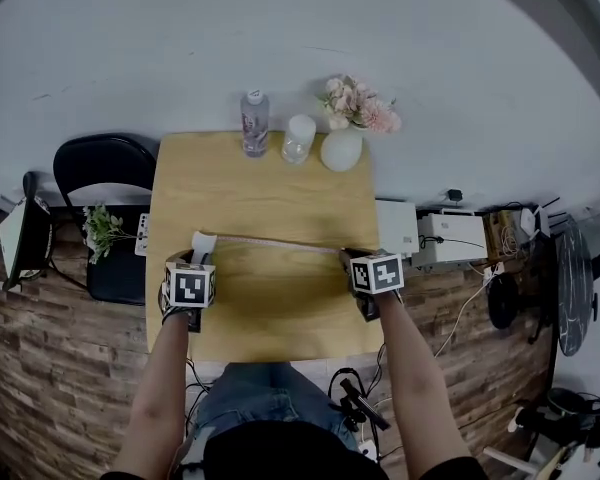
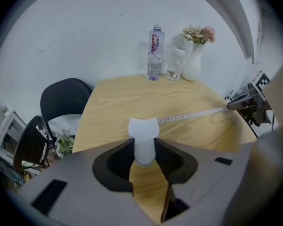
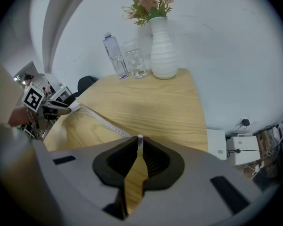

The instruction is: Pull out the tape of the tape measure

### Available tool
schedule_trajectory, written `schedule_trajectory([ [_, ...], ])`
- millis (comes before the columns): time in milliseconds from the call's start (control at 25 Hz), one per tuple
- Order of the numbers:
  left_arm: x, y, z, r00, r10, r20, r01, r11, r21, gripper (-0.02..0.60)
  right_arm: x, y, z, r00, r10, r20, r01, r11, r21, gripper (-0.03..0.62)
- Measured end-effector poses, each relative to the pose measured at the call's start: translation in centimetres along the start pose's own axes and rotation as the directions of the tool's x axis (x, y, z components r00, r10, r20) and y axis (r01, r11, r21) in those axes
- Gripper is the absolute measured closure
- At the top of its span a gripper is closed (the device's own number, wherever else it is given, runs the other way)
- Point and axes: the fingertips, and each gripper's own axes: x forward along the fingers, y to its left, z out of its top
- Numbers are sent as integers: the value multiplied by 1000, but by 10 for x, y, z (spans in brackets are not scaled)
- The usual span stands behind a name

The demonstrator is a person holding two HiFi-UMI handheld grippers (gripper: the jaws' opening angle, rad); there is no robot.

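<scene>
The white tape measure case (image 2: 144,138) sits pinched between the jaws of my left gripper (image 2: 144,155), over the left part of the wooden table (image 1: 270,193); the head view shows the case (image 1: 202,245) just beyond the left gripper (image 1: 191,280). The pale tape (image 1: 275,244) runs straight across above the tabletop to my right gripper (image 1: 373,268). That right gripper (image 3: 139,149) is shut on the tape's end tab (image 3: 140,141), and the tape (image 3: 104,122) leads off leftwards to the left gripper (image 3: 54,108). In the left gripper view the tape (image 2: 191,115) reaches the right gripper (image 2: 245,105).
At the table's far edge stand a water bottle (image 1: 255,123), a glass jar (image 1: 298,138) and a white vase with pink flowers (image 1: 342,143). A black chair (image 1: 105,168) and a small plant (image 1: 102,230) are left of the table. White boxes with cables (image 1: 435,236) lie on the floor at the right.
</scene>
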Motion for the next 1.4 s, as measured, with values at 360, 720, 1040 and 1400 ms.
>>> schedule_trajectory([
  [360, 6, 3, -2, 999, 41, 16, -41, 999, 4, 442, 4, -14, 1, 993, -99, 60, 99, 995, -7, 549],
  [720, 5, -1, -1, 999, 31, 31, -31, 999, 18, 382, -10, -7, 5, 990, -93, 110, 95, 995, -13, 470],
  [1040, -15, 0, 9, 997, 21, 73, -22, 1000, 8, 359, -31, 6, 14, 983, -94, 155, 99, 995, -20, 470],
  [1400, -46, 3, 28, 987, 13, 158, -15, 1000, 7, 359, -63, 23, 24, 969, -107, 223, 116, 993, -30, 471],
])
